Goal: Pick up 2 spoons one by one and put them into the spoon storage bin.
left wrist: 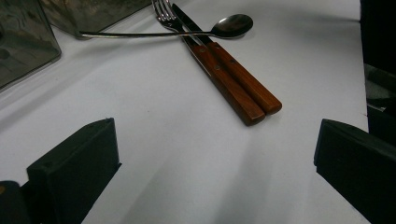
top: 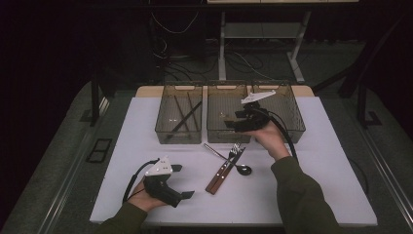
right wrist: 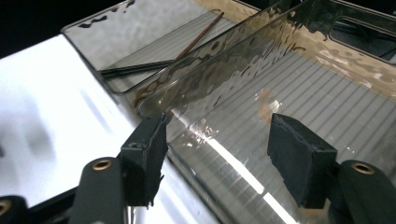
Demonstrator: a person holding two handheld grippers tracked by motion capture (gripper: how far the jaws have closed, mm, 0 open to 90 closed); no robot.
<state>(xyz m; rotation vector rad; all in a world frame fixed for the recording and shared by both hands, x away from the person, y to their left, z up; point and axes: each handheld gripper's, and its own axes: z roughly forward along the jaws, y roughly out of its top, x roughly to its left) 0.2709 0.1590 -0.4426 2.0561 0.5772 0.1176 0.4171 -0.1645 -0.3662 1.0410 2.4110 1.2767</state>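
A wood-handled fork (top: 217,174) and knife (top: 225,168) lie side by side at the middle of the white table, with a steel spoon (top: 242,168) crossing their metal ends. My left gripper (top: 184,181) rests low at the front left, open and empty. In the left gripper view the fork (left wrist: 229,88), knife (left wrist: 247,81) and spoon (left wrist: 231,24) lie ahead of the left gripper (left wrist: 215,144). My right gripper (top: 233,124) hovers over the front wall of the middle bin (top: 226,135). Seen in its own view, the right gripper (right wrist: 219,140) is open with nothing between the pads.
Three clear bins stand in a row at the back. The left bin (top: 178,137) holds dark chopsticks (top: 185,116); the right bin (top: 294,130) is behind the right hand. In the right gripper view the chopsticks (right wrist: 140,67) lie beyond the bin wall (right wrist: 224,60). White tabletop (top: 292,195) lies around the cutlery.
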